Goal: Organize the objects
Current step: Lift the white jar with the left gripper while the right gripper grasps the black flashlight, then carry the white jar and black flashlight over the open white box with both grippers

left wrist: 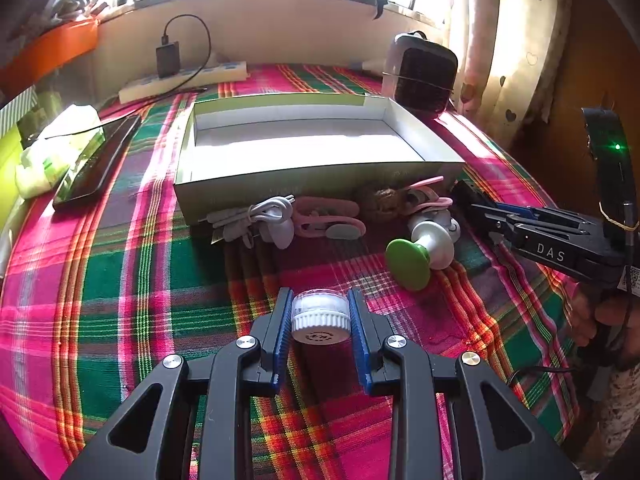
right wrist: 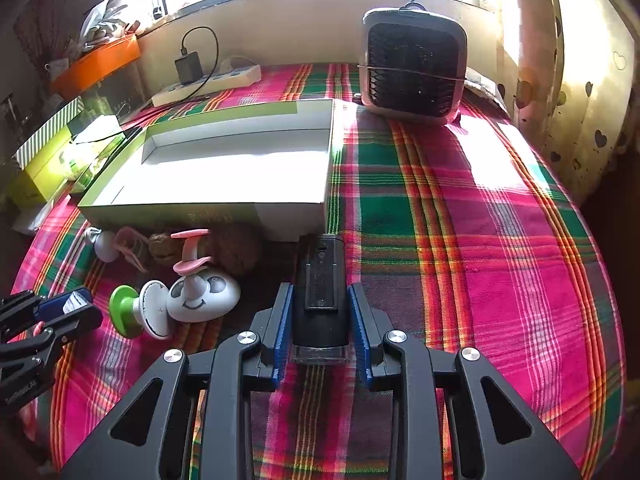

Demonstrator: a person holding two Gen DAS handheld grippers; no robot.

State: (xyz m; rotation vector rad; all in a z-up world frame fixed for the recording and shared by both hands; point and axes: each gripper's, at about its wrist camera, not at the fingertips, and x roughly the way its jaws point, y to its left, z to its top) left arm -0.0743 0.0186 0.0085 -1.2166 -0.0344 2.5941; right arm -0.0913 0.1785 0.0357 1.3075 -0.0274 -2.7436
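- Left wrist view: the left gripper [left wrist: 320,312] is clamped on a small jar [left wrist: 319,316], clear body forward and ribbed white cap toward the camera, held above the plaid cloth [left wrist: 100,280]

- The blue pads [left wrist: 283,336] bear on the jar's rounded sides; on so smooth a curve it could twist or squirt forward if the squeeze eases, and roll across the cloth

- The open box [left wrist: 280,186], the likely destination, sits beyond with nothing visible inside; a cable bundle [left wrist: 256,220], pink clips [left wrist: 328,222] and a green-capped toy [left wrist: 416,256] lie just before its near wall, so a low carry toward the box could knock them about

- The right gripper [left wrist: 496,216] comes in from the right, near the toy; both tools heading for the box at once risk a clash

- Right wrist view: the right gripper [right wrist: 320,316] grips a black oblong device [right wrist: 320,280] that runs well forward of the fingers, its far end close to the box [right wrist: 200,212] corner

- That long overhang could catch the box wall and shove the light carton, or lever the device loose

- A panda-faced gadget [right wrist: 200,292] and the green toy [right wrist: 132,312] lie just left; the left gripper [right wrist: 64,312] shows at the left edge, and a swing that way would scatter them

- The fan [right wrist: 412,64] stands well apart at the back, out of harm
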